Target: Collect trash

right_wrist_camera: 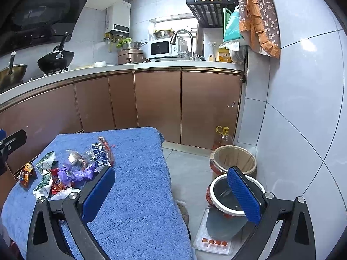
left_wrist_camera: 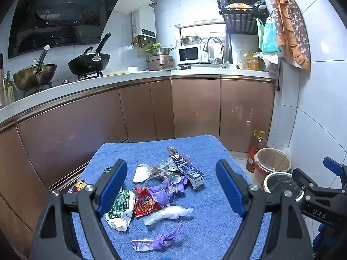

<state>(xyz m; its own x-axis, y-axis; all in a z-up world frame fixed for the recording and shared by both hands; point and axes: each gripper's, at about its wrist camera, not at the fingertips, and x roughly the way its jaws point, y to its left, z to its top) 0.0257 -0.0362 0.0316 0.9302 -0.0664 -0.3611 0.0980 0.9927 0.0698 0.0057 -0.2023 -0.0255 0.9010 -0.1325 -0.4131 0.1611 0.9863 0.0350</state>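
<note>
Left tongs (left_wrist_camera: 171,186) spread wide, empty, hovering over the trash pile (left_wrist_camera: 160,186) on the blue-towelled table (left_wrist_camera: 216,216). Right tongs (right_wrist_camera: 171,192) also apart, nothing held, pile off to their left. Light, crinkly, slippery stuff; probably best pinched at a bunched fold, like the purple wrapper (left_wrist_camera: 160,240) nearest.

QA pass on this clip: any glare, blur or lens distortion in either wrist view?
Left wrist: strong fisheye bend along the countertop, black corner vignette, window blown out; trash on the blue towel is sharp. Right wrist: same bend, a glare spot on the wall tile, the white-rimmed bin stays readable.
</note>
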